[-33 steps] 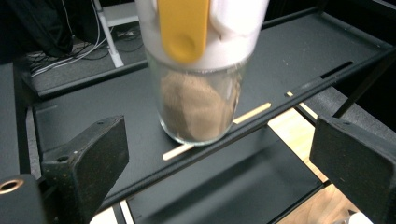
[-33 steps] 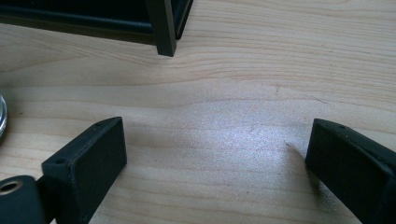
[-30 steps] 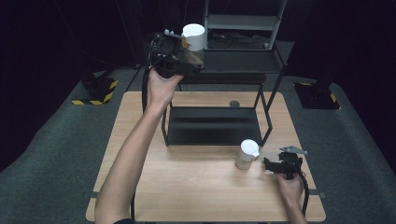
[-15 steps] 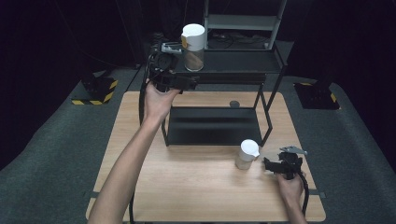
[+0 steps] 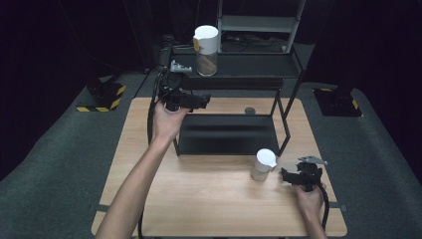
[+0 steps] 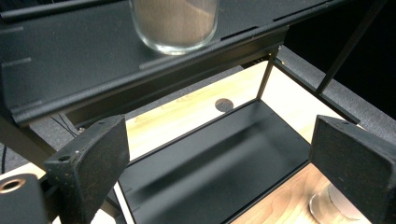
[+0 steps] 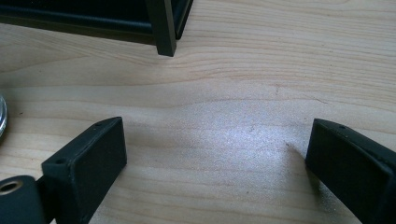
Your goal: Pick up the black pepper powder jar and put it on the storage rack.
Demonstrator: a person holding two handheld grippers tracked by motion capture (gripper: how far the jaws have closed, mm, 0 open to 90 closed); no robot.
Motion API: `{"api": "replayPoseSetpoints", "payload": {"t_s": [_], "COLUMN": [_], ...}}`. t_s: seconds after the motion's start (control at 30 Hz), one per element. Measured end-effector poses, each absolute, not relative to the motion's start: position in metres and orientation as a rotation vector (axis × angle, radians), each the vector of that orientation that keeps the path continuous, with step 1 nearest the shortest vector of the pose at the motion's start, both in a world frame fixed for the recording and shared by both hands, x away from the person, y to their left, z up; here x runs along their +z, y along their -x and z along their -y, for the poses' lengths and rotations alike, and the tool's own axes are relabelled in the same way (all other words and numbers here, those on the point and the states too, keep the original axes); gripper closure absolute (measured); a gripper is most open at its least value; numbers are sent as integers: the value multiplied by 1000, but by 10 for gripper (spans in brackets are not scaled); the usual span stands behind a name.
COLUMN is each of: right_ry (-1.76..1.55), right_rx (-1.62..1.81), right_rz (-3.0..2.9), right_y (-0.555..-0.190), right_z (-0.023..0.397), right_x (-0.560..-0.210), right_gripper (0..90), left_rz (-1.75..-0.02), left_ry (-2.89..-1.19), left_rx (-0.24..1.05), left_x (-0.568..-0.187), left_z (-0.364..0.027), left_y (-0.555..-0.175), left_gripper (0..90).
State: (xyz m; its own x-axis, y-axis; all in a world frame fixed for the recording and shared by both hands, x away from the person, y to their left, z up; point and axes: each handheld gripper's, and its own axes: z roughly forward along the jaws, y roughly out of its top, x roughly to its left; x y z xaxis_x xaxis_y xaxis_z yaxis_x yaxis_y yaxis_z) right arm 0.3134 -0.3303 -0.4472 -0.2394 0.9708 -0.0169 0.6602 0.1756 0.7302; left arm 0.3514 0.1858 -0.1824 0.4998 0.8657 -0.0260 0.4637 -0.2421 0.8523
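Dark room, grey carpet, and a wooden table (image 5: 219, 199) in the middle with a black metal rack (image 5: 234, 79) standing on its far half. We see a jar (image 5: 206, 50) with a white lid on the rack's upper shelf, near the shelf's left end, upright; in the left gripper view its glass base (image 6: 175, 23) sits on the dark shelf just above and ahead of the jaws, well clear of them. Our left gripper (image 5: 191, 101) is held in the air in front of the rack's left post, below the shelf edge, jaws spread wide with nothing between them; the left gripper view shows both black pads apart and the rack's lower tray (image 6: 215, 158) between them in the background. A small dark round mark (image 5: 250, 110) lies on the table behind the tray. A second jar (image 5: 262, 164) with a white lid stands on the table in front of the rack, near its right front leg. Our right gripper (image 5: 291, 175) rests low at the table's right front, just beside that second jar and not touching it. Its jaws are also spread apart and empty; the right gripper view shows bare wood between the pads, the rack leg (image 7: 161, 25) ahead, and a sliver of the jar at the left edge.
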Motion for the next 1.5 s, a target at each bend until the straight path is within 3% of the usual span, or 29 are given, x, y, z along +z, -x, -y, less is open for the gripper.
{"api": "replayPoseSetpoints", "payload": {"t_s": [1.5], "right_ry": [-1531], "right_rx": [840], "right_rz": [-1970], "right_y": [-313], "right_z": [330], "right_x": [-447], "right_gripper": [45], "left_rz": [-1189], "left_ry": [-1948], "left_rx": [595], "left_x": [-296], "left_z": [-182], "left_y": [-326], "left_gripper": [53]}}
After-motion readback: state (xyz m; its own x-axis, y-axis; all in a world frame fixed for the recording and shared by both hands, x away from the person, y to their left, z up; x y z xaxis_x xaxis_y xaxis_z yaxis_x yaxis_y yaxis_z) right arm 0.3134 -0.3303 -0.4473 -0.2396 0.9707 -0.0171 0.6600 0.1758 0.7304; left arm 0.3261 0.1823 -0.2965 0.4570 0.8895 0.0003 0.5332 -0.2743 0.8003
